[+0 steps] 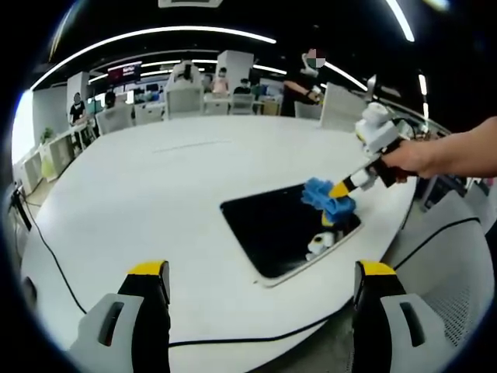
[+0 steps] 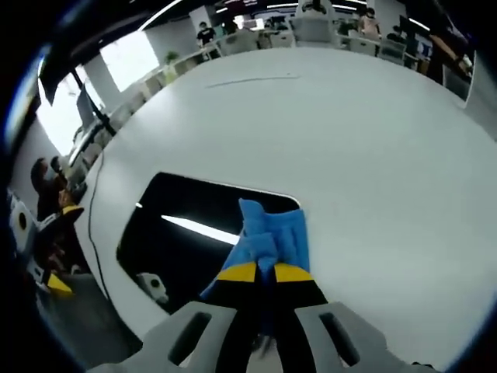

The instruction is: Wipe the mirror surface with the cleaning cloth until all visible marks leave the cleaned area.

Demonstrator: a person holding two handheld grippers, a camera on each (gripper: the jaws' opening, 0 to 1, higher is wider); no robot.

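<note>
My right claw (image 2: pixel 265 273) was clamped shut on the blue cleaning cloth (image 2: pixel 272 237), and the cloth was pressed down on the mirror (image 2: pixel 186 233) near its edge; from there the glass stretched away to the left in the right gripper view, so I judged the next stroke had to run that way, along the mirror's long axis. My left claw (image 1: pixel 260 291) hung with its jaws spread wide and nothing between them, back from the table (image 1: pixel 155 194) edge, well apart from the mirror, so the right one was clearly the nearer. The mirror lay flat on the white table, a dark rounded rectangle with a pale rim, reflecting a ceiling light; I could not make out any marks on it
</note>
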